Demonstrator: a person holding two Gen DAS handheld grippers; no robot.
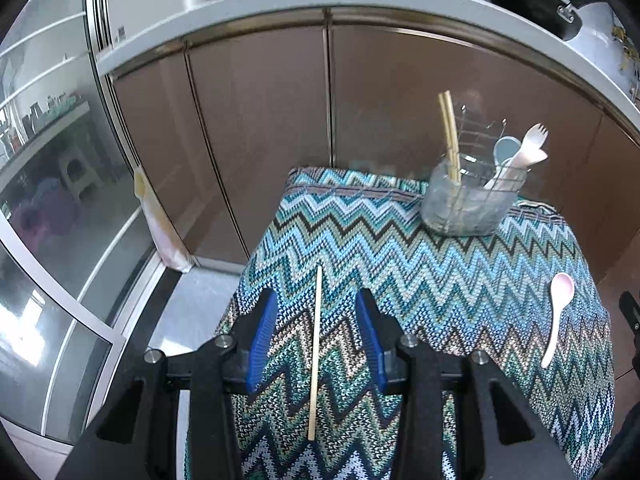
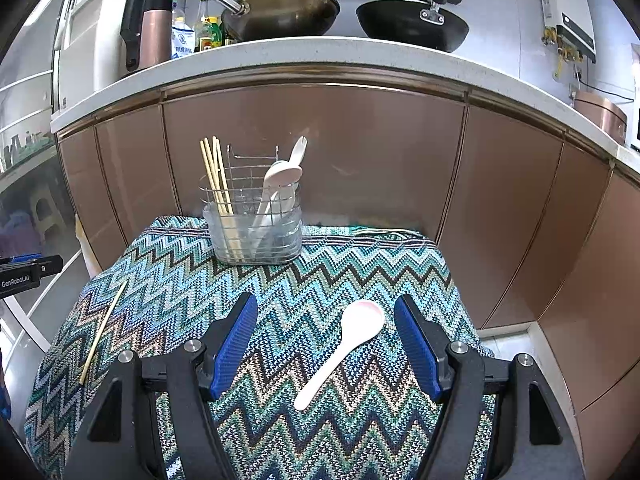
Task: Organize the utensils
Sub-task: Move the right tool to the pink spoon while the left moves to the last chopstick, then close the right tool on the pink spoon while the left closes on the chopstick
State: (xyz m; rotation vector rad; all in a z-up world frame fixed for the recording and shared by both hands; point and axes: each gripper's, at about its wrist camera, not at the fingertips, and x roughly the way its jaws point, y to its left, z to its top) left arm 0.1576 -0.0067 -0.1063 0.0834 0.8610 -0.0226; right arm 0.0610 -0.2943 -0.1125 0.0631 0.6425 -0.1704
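A single wooden chopstick [image 1: 315, 354] lies on the zigzag cloth [image 1: 440, 272], running lengthwise between the blue pads of my left gripper [image 1: 316, 298], which stands open around it without touching. A pale pink spoon [image 2: 344, 350] lies on the same cloth [image 2: 340, 268] between the pads of my right gripper [image 2: 325, 300], also open and apart from it. At the back of the cloth stands a wire utensil holder [image 2: 256, 228] with chopsticks on its left side and spoons and a spork on its right. The holder [image 1: 468, 200] and the spoon [image 1: 558, 312] show in the left wrist view too, as does the chopstick [image 2: 102, 334] in the right wrist view.
The cloth covers a small stand in front of brown cabinet doors [image 2: 320, 152]. Above them runs a white counter [image 2: 280, 54] with two pans, bottles and a flask. A glass sliding door [image 1: 52, 200] is at the left. The left gripper's body [image 2: 24, 272] shows at the left edge.
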